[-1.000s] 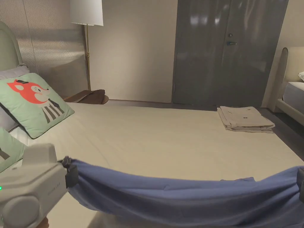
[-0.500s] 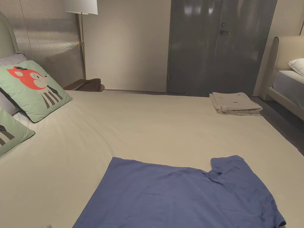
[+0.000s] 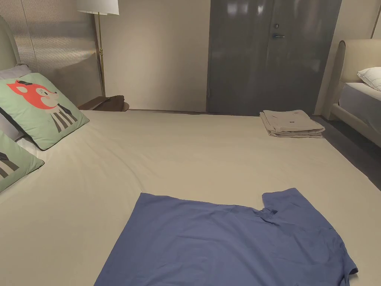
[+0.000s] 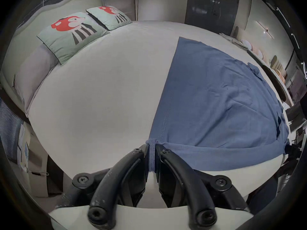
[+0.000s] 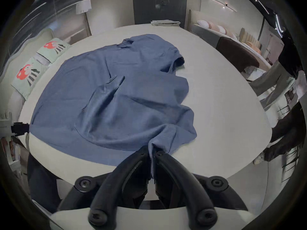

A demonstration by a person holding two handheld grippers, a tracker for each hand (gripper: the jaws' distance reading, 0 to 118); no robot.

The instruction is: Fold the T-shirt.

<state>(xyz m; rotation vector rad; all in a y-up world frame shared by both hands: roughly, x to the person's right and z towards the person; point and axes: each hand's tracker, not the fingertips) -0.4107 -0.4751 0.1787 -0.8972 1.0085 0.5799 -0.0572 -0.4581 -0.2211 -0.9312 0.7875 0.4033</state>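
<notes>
1 T-shirt (image 3: 230, 242) – 2 grippers (both clamped)

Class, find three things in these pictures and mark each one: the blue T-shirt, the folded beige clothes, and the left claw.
blue T-shirt (image 3: 223, 242): head view, middle of its spread body.
folded beige clothes (image 3: 291, 123): head view, top of the stack.
left claw (image 4: 152, 150): left gripper view, between the tips, shut on the shirt's hem corner.

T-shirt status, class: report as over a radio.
Left gripper, right gripper shut on T-shirt edge. Shirt spread on bed. Nothing in the way.
</notes>
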